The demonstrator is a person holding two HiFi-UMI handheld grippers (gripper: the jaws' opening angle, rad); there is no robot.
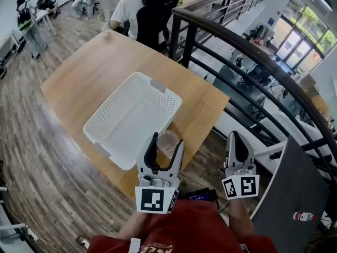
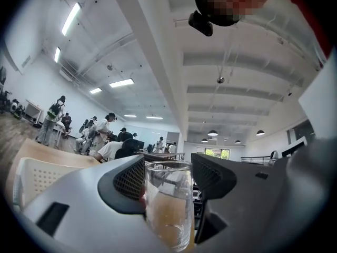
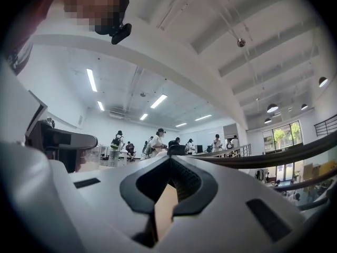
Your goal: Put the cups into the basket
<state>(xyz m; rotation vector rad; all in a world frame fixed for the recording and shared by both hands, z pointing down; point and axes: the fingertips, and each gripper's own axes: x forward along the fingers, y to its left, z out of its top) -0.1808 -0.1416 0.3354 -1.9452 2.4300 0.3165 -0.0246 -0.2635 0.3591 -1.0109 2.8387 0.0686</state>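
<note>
A clear plastic cup (image 1: 167, 140) stands upright between the fingers of my left gripper (image 1: 167, 139), which is shut on it. It hangs over the near corner of the wooden table (image 1: 84, 70), just beside the near right edge of the white perforated basket (image 1: 131, 115). In the left gripper view the cup (image 2: 168, 204) fills the gap of the left gripper (image 2: 167, 181), with the basket (image 2: 34, 178) low at the left. My right gripper (image 1: 235, 135) is shut with nothing in it, off the table's right edge. The right gripper view shows the right gripper (image 3: 169, 159) with its jaws together.
A black railing (image 1: 237, 46) runs along the table's far right side. A person on a black chair (image 1: 152, 9) sits at the far end. A small round object (image 1: 107, 35) lies on the table's far corner. A grey board (image 1: 295, 194) and a bottle (image 1: 304, 215) are at the lower right.
</note>
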